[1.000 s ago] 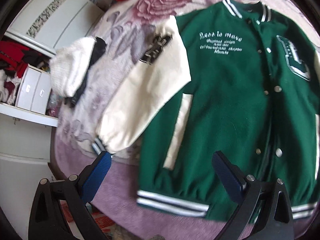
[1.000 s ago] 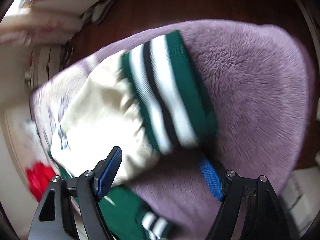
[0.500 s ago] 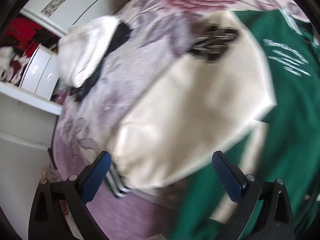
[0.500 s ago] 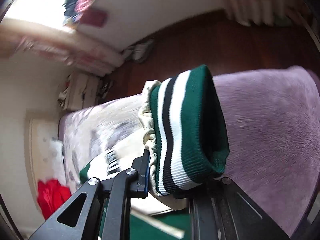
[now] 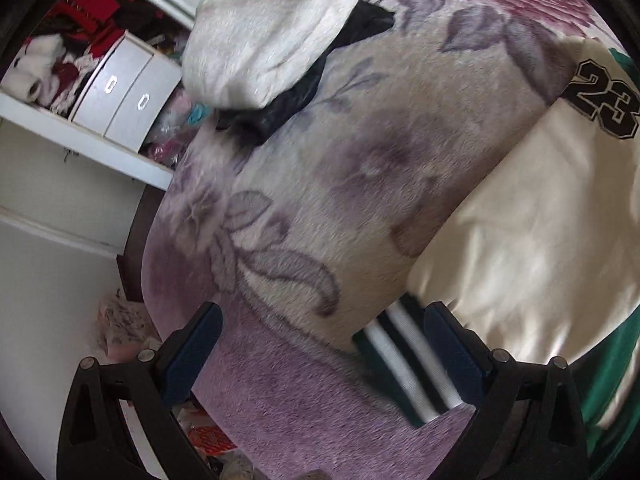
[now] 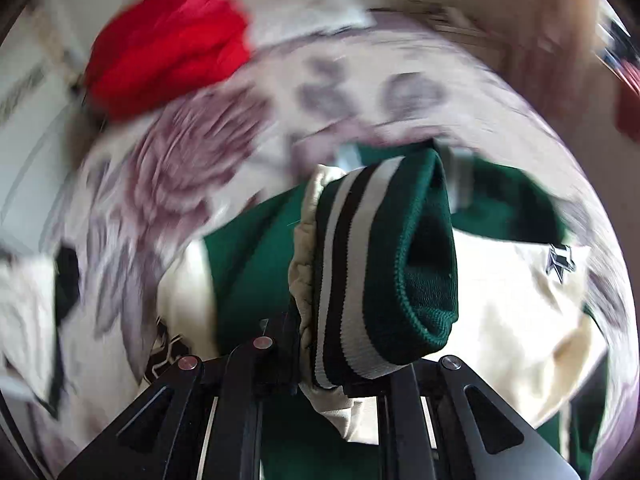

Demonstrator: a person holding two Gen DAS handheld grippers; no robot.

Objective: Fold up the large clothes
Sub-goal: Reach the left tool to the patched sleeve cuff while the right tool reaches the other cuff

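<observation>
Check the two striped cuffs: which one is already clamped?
The right sleeve's cuff, pinched in the shut right gripper and lifted. The other cuff lies on the blanket between the open left gripper's jaws.

Left wrist view: open blanket [image 5: 320,208] stretching across frame centre, nothing lying on it between white-and-black folded pile [image 5: 272,36] at top and striped cuff [image 5: 404,356] at bottom right. Cream sleeve [image 5: 532,236] filling right side. Shelf with drawers [image 5: 124,92] and bed edge closing off left.

Right wrist view, blurred: striped cuff end [image 6: 384,264] blocking centre just ahead of right hand-held gripper [image 6: 340,380]; red garment [image 6: 168,44] occupying upper left; green jacket body [image 6: 256,256] lying behind.
</observation>
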